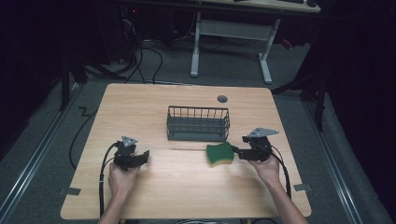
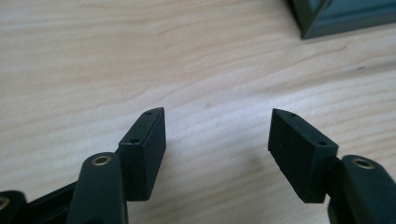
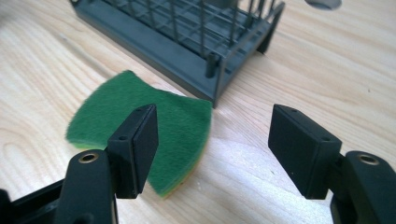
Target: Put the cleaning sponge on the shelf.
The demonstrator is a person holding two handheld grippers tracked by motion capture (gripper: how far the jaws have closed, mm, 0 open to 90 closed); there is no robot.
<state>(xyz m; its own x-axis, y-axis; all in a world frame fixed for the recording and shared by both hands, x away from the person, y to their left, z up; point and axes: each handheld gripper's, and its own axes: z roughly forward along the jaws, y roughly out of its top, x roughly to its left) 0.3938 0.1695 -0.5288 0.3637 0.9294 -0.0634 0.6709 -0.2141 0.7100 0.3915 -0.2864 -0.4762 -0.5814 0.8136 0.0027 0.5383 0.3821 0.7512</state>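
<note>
Item 1: sponge (image 1: 220, 153), green scrub face up, yellow layer beneath; lies flat on table (image 1: 177, 196), centre-right of high view, just below the basket's lower right corner, apart from it by a thin strip of wood. In right gripper view sits lower left of frame (image 3: 140, 116), partly behind the left jaw. Item 2: wire basket (image 1: 198, 123), dark grey, upright, centre of high view, appears empty; upper centre in right gripper view (image 3: 187, 32), one corner at upper right of left gripper view (image 2: 345, 16). Prob. the drop-off point, hence parked close to sponge. Item 3: right gripper (image 1: 236, 151), centre-right in high view, held low & level w/ table, tips at sponge's right edge; jaws spread wide (image 3: 212, 140), nothing between them, sponge offset toward one jaw rather than centred. Looks like approach for a side pinch, not yet closed; needs shifting over sponge edge first, else one pad may just push it. Item 4: left gripper (image 1: 145, 155), lower left of high view, well apart from sponge; jaws wide apart over bare wood (image 2: 217, 135), holding nothing. Prob. idle, kept clear of working side. Item 5: grey round cap (image 1: 222, 99) in tabletop, upper centre of high view, uninvolved.
</note>
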